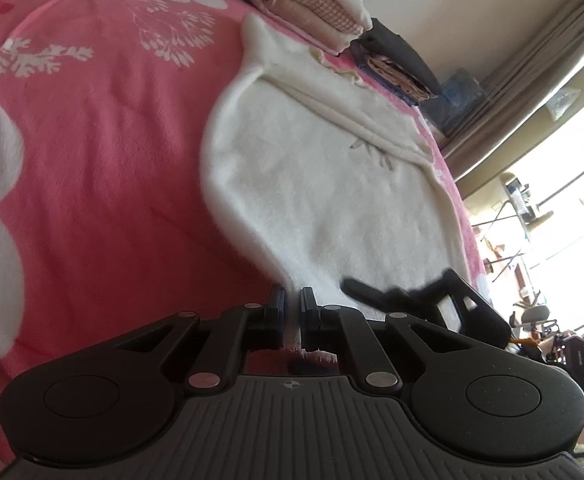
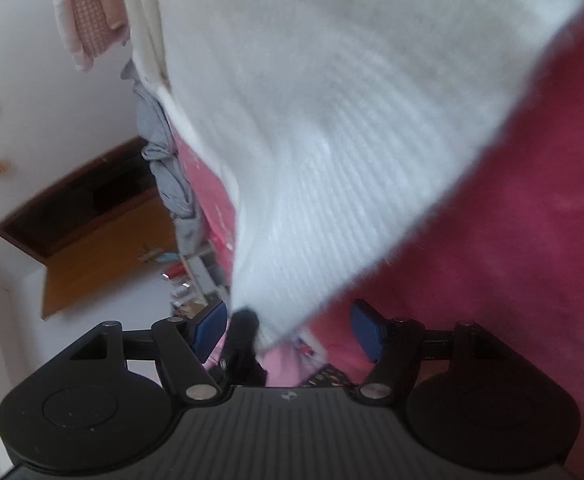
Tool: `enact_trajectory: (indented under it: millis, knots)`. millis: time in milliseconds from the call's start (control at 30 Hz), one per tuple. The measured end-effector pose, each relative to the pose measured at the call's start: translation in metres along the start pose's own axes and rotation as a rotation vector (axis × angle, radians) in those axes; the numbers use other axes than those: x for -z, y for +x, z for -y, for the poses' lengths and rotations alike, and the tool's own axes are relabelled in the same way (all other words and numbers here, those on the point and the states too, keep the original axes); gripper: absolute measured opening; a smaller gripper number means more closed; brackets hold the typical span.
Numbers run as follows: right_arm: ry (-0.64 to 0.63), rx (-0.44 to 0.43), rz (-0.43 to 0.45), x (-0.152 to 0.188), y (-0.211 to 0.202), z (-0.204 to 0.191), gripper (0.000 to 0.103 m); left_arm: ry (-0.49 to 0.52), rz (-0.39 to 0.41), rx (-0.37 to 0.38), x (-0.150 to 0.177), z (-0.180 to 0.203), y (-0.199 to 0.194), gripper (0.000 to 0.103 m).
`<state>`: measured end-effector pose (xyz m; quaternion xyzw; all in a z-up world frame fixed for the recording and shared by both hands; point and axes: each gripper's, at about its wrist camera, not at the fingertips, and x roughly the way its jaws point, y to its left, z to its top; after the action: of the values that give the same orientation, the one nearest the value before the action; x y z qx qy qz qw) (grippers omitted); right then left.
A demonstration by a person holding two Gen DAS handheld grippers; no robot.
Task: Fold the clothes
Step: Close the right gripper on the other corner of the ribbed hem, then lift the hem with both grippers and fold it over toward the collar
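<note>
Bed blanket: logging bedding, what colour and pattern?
Pink blanket with white floral and leaf prints; clearest in the left wrist view.

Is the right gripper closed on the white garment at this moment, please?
No, the right gripper has its blue fingers spread wide, with the white garment hanging loose between them.

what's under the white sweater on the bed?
The white sweater lies on the pink floral blanket, which shows all around it. Its near corner is pinched in the left gripper. Whatever else sits beneath the spread part is covered and cannot be seen.
</note>
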<state>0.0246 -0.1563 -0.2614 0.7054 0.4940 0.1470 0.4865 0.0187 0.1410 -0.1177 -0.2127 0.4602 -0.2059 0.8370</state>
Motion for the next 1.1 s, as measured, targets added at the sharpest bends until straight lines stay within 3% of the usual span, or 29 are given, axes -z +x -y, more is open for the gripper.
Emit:
enact_trajectory:
  millis: [100,167,267,333,500,567,800,933,1100]
  knots:
    - [0.014,-0.031,0.021,-0.001,0.006,0.001,0.053,0.027,0.002,0.019,0.002,-0.002,0.001,0.005]
    - [0.007,-0.008,0.012,-0.002,0.009,0.001,0.027,0.026,-0.002,0.049,0.004,-0.007,0.002,0.006]
    - [-0.009,-0.009,0.02,-0.002,0.007,0.0,0.008,-0.04,-0.021,0.088,0.004,-0.022,0.008,0.011]
    - [-0.02,-0.009,0.025,-0.002,0.005,0.0,0.005,-0.11,-0.034,0.101,0.004,-0.033,0.012,0.02]
    - [-0.047,-0.01,0.038,-0.002,0.001,-0.002,0.004,-0.313,-0.033,0.159,0.001,-0.058,0.025,0.024]
    - [-0.045,-0.012,0.037,-0.002,0.001,-0.001,0.004,-0.347,-0.045,0.166,-0.001,-0.061,0.034,0.025]
    - [-0.064,-0.007,0.024,0.0,0.0,-0.001,0.004,-0.328,-0.098,0.175,-0.009,-0.05,0.063,0.025]
    - [-0.122,0.015,0.02,0.001,-0.002,-0.008,0.004,-0.289,-0.144,0.142,-0.011,-0.042,0.079,0.023]
    - [-0.267,0.129,-0.023,0.009,-0.012,-0.032,0.006,-0.2,-0.17,0.098,-0.012,-0.033,0.083,0.015]
